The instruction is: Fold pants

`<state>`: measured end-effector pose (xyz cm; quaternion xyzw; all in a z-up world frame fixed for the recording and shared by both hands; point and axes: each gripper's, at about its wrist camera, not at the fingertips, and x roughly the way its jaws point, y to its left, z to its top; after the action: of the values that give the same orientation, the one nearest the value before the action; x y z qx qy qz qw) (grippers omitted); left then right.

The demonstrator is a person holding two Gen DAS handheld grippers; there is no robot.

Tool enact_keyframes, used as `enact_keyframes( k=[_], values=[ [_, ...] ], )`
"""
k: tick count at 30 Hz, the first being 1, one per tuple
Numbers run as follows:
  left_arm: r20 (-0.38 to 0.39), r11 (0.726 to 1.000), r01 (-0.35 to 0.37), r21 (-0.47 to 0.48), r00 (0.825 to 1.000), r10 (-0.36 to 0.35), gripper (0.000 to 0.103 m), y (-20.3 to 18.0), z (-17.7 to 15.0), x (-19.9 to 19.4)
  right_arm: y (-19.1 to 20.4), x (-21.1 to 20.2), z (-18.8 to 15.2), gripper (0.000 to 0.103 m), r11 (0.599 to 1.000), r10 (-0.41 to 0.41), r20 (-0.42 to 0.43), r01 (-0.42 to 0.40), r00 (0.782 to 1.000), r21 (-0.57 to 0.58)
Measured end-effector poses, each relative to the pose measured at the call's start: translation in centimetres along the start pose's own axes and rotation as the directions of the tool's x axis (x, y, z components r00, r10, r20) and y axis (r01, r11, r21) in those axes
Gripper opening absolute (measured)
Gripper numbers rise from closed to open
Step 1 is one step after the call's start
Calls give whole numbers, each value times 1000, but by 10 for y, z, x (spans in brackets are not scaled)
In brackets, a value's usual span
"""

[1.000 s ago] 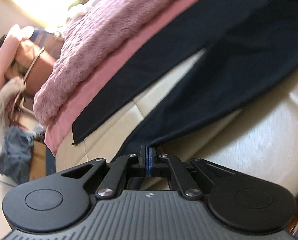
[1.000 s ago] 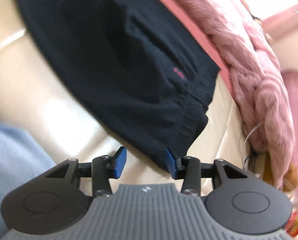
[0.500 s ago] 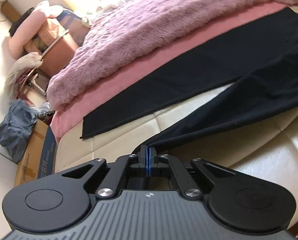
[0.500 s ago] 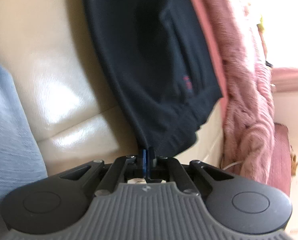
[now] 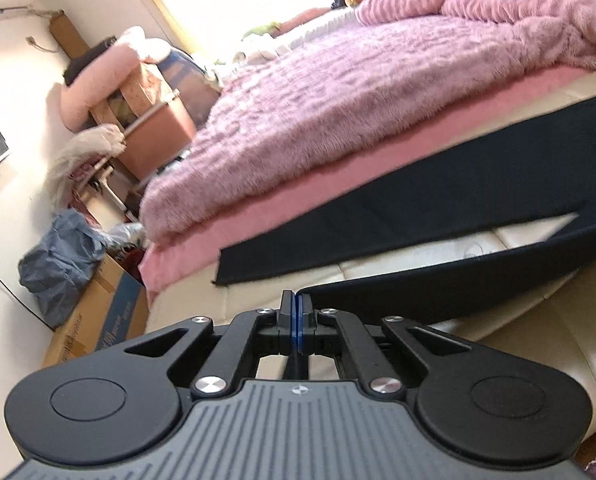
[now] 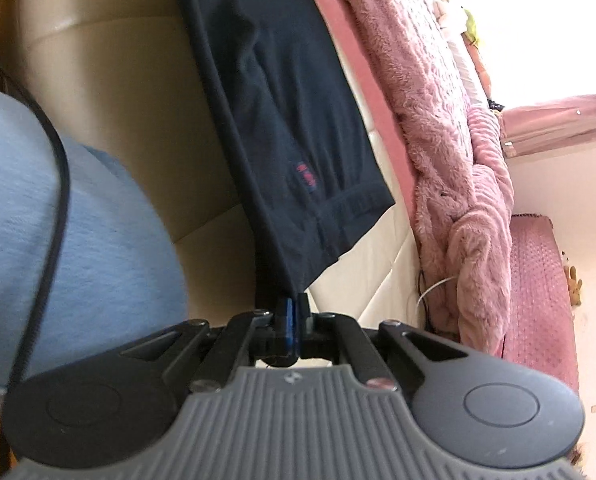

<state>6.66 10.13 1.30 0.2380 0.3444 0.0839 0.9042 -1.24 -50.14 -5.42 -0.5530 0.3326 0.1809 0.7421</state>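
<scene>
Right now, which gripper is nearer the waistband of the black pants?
Right. The right gripper is clamped on the waistband corner; the left gripper grips a leg cuff at the pants' far end.

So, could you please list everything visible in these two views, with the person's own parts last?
Dark navy fabric pants: one, spread on the cream surface, near leg hem and waistband corner pinched.
Cream leather bed surface: one, under the pants.
Fluffy pink blanket: one, on the bed beyond the pants.
Pink sheet: one, under the blanket.
Cardboard box: one, brown, on the floor at the left.
Grey-blue bag: one, on the box.
Left tongs: black, shut on a leg hem.
Right tongs: black, shut on the waistband corner.
Person's light blue clothing: left of the right tongs.
</scene>
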Motion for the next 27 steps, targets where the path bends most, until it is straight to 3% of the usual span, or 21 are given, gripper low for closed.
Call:
enact_keyframes(
  k=[5, 11, 19, 27],
  values=[
    [12, 999, -40, 4, 999, 40, 0, 4, 24, 17, -18, -4, 12, 0, 994, -27, 28, 24, 999, 102],
    [5, 997, -81, 13, 997, 81, 0, 11, 66, 54, -70, 26, 43, 0, 975, -73, 36, 64, 997, 213],
    [-65, 991, -110, 82, 991, 116, 0, 4, 121, 142, -144, 112, 84, 0, 955, -45, 37, 32, 998, 296],
    [-144, 970, -120, 210, 978, 153, 0, -28, 141, 232, -171, 214, 117, 0, 939, 66, 10, -66, 998, 339]
  ],
)
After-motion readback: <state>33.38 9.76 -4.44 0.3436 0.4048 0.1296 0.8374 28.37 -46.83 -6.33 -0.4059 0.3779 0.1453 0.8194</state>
